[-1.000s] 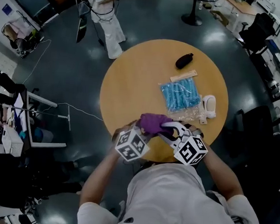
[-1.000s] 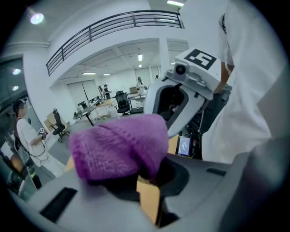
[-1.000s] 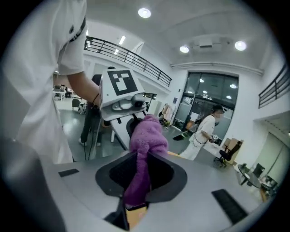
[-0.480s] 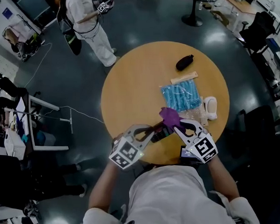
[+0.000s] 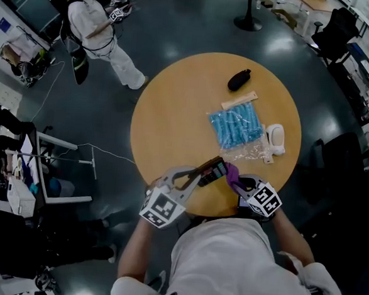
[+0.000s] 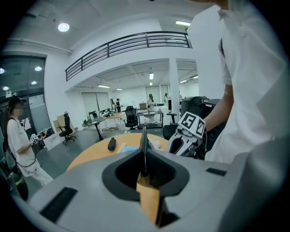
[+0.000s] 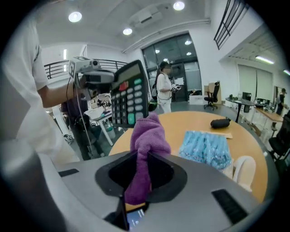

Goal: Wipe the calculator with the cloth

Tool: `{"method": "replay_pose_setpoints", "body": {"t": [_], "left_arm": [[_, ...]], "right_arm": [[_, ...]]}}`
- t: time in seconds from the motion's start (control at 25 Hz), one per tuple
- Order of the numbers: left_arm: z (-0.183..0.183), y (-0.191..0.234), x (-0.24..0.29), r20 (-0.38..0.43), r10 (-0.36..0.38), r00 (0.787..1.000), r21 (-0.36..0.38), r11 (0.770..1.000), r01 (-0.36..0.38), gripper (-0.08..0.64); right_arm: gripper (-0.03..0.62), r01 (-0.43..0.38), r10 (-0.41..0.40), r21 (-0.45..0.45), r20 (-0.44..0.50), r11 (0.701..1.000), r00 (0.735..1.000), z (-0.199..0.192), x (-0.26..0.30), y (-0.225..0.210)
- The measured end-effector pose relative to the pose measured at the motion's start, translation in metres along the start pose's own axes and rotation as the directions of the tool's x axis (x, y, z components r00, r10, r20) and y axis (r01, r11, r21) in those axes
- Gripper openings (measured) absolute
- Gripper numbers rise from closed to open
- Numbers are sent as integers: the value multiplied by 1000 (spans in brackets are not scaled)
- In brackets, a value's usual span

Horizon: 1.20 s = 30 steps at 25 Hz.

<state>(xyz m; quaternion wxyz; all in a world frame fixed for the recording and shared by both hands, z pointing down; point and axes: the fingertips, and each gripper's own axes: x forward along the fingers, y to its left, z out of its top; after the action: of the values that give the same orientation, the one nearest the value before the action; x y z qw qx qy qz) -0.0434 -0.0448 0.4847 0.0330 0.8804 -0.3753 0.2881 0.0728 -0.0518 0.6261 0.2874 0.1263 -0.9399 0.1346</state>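
Observation:
A dark calculator (image 5: 213, 171) with coloured keys is held tilted above the near edge of the round wooden table (image 5: 174, 111). My left gripper (image 5: 198, 174) is shut on it. In the left gripper view the calculator (image 6: 144, 145) shows edge-on between the jaws. My right gripper (image 5: 237, 181) is shut on a bunched purple cloth (image 5: 232, 173), just right of the calculator. In the right gripper view the cloth (image 7: 147, 140) stands up out of the jaws, and the calculator's key face (image 7: 129, 93) is right behind it. Whether they touch is unclear.
On the table lie a blue packet (image 5: 236, 128), a white object (image 5: 275, 139), a flat wooden piece (image 5: 240, 101) and a black pouch (image 5: 239, 79). A person (image 5: 95, 27) stands beyond the table at the far left. Office chairs and desks ring the room.
The purple cloth slid off the calculator to the right and then came down toward me with the right gripper. The calculator's face now shows. The left gripper rose a little.

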Motion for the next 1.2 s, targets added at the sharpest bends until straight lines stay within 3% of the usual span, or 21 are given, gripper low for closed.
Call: {"method": "replay_pose_setpoints", "body": {"t": [0.12, 0.24, 0.36, 0.48, 0.6, 0.76, 0.88, 0.96, 1.08, 1.2], "left_arm": [[7, -6, -3, 40, -41, 998, 22, 999, 40, 43], [5, -12, -4, 59, -49, 997, 53, 998, 46, 43], [9, -21, -6, 61, -5, 998, 227, 974, -9, 43], [16, -33, -8, 54, 34, 998, 441, 896, -54, 43], [19, -43, -10, 64, 22, 998, 571, 819, -55, 43], [19, -59, -14, 56, -30, 998, 736, 676, -21, 43], [22, -69, -20, 49, -64, 997, 804, 595, -1, 43], [29, -74, -23, 55, -68, 996, 830, 557, -8, 43], [40, -81, -27, 76, -72, 995, 847, 530, -27, 43], [41, -86, -34, 85, -75, 994, 864, 502, -36, 43]], "right_arm": [[71, -6, 6, 15, -39, 1000, 999, -22, -9, -8], [71, 5, -7, 47, 30, 999, 1000, -11, -23, -21], [71, 14, -26, 73, 164, 997, 986, 28, -46, -33], [71, -11, 0, 37, 290, 999, 957, 83, -73, -31], [71, -103, 125, -83, 340, 991, 932, 136, -95, -7], [71, -269, 339, -286, 230, 920, 912, 183, -112, 46], [71, -345, 405, -388, 84, 855, 910, 192, -110, 78], [71, -385, 430, -426, 9, 819, 903, 188, -103, 95], [71, -434, 458, -454, -62, 778, 887, 177, -93, 117], [71, -462, 475, -433, -86, 774, 876, 174, -88, 125]]}}
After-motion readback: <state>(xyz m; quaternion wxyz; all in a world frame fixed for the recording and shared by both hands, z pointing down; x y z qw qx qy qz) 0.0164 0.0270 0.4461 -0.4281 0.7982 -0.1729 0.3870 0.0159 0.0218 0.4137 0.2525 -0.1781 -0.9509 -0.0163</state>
